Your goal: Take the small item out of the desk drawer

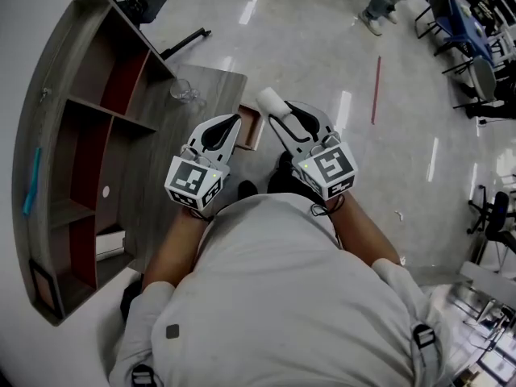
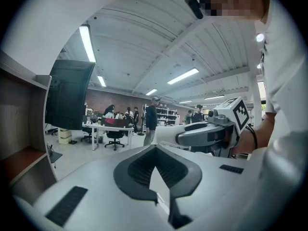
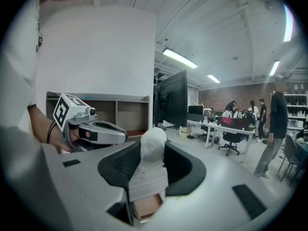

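A small white rounded item (image 1: 269,100) sits between the jaws of my right gripper (image 1: 275,111), which is shut on it and holds it up in the air. In the right gripper view the white item (image 3: 152,143) fills the gap between the black pads (image 3: 185,170). Below it lies the open wooden drawer (image 3: 147,208), which the head view shows at the desk's right edge (image 1: 251,129). My left gripper (image 1: 234,121) hovers over the desk top (image 1: 211,95) beside the drawer. Its jaws are shut with nothing in them (image 2: 155,148).
A grey shelf unit with red backs (image 1: 81,151) runs along the desk's left side. A clear glass (image 1: 184,91) stands on the desk top near the far edge. Office chairs (image 1: 476,55) and a person's legs (image 1: 383,6) are far off across the shiny floor.
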Demonstrator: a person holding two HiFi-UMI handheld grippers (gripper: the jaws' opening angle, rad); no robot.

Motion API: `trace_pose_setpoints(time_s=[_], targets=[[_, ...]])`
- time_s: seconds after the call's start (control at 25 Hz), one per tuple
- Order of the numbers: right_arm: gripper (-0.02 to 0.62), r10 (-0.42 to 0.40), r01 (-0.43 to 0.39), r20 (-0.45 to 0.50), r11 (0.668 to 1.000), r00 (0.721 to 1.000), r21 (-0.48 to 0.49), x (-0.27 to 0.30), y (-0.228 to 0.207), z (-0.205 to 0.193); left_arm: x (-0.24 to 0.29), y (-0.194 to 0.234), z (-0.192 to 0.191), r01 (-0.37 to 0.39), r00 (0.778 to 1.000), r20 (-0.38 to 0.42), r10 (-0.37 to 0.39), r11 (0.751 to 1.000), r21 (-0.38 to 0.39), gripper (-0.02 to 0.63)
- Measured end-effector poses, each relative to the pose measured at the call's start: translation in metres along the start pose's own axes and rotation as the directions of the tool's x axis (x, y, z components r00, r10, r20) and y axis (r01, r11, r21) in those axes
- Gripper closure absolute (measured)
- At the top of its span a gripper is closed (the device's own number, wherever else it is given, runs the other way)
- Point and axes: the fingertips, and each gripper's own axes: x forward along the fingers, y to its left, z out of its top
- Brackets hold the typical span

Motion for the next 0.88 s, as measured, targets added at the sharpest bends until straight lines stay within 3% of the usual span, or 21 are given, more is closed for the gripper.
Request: trace_pose_setpoints(time_s=[0.32,0.88], targets=[[0.437,0.001,-0.001,0.012,1.000,1.000,0.004,-0.022,-0.001,-0.001,0.006,-0.018,0.004,0.016,1.000,0.009,-0.016,1.000,0.003,0.594],[0.437,0.042,-0.043,0.034,0.999,0.999,0.022,-0.086,-0.040,-0.012,0.043,-0.083,0.011,-0.033,0.999,0.016,0.032,0.999,0.013,0.594]])
